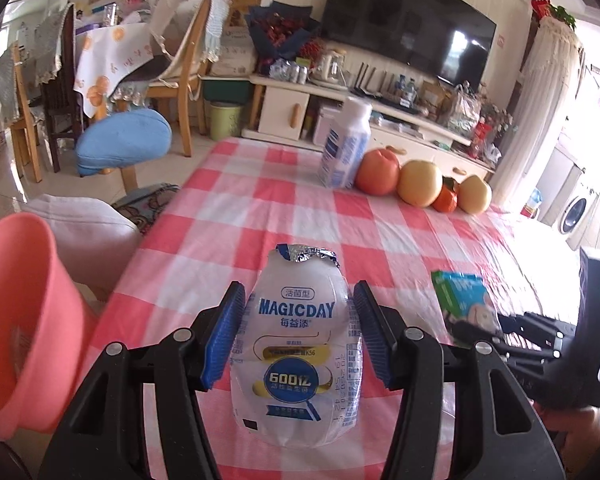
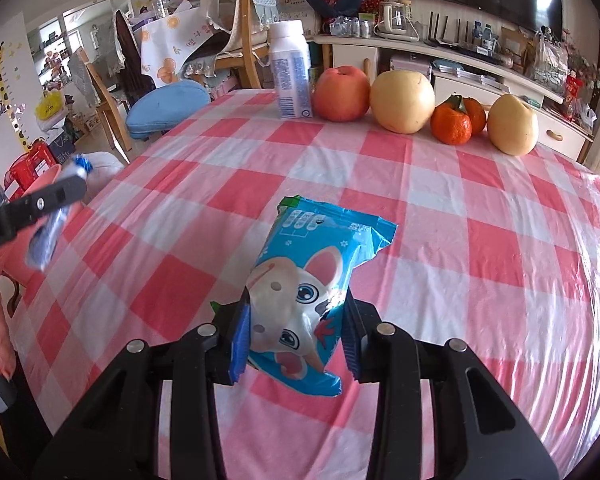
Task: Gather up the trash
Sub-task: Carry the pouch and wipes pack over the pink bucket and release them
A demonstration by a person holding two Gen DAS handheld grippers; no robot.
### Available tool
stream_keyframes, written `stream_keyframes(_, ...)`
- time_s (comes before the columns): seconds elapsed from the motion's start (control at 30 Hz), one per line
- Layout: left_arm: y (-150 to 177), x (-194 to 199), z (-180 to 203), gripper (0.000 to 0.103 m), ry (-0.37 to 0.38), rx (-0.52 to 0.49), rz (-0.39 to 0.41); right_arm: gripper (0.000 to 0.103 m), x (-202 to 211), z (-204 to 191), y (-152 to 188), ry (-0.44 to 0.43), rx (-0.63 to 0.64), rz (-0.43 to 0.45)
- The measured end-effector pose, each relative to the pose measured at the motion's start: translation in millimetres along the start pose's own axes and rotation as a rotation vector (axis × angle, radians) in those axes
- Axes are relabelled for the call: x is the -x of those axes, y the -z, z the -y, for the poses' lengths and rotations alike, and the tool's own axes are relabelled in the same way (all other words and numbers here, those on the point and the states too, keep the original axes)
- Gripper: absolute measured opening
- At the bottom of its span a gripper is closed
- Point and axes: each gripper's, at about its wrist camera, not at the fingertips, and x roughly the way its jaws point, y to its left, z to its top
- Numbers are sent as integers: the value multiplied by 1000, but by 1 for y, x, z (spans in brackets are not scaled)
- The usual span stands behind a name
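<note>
My left gripper [image 1: 299, 304] is shut on an empty clear MAGICDAY drink bottle [image 1: 298, 344] with a torn foil lid, held above the checked tablecloth near the table's left edge. A pink bin [image 1: 24, 320] stands just left of it, beside the table. My right gripper [image 2: 296, 312] is shut on a blue snack wrapper [image 2: 312, 280] with a cartoon animal, held above the table's middle. The wrapper also shows in the left wrist view [image 1: 464, 300], with the right gripper [image 1: 540, 332] behind it. The left gripper and its bottle [image 2: 52, 232] show at the left of the right wrist view.
At the table's far edge stand a white milk bottle [image 2: 292, 72], an apple [image 2: 342, 94], two pears [image 2: 402, 100], and tangerines [image 2: 452, 122]. A blue stool [image 1: 124, 140] and wooden chairs [image 1: 188, 80] stand left of the table. A TV cabinet [image 1: 340, 108] is behind.
</note>
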Motion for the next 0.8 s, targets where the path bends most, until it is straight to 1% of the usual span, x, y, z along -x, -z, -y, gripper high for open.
stream_keyframes(0.3, -4, 18, -23, 57, -41, 20, 55, 39, 10, -37, -5, -13, 50, 14)
stream_keyframes(0.53, -4, 29, -43, 57, -73, 50, 83, 39, 15, -64, -11, -63, 58, 19)
stream_keyframes(0.8, -5, 40, -64, 57, -102, 91, 112, 39, 18, -100, -20, -104, 101, 24)
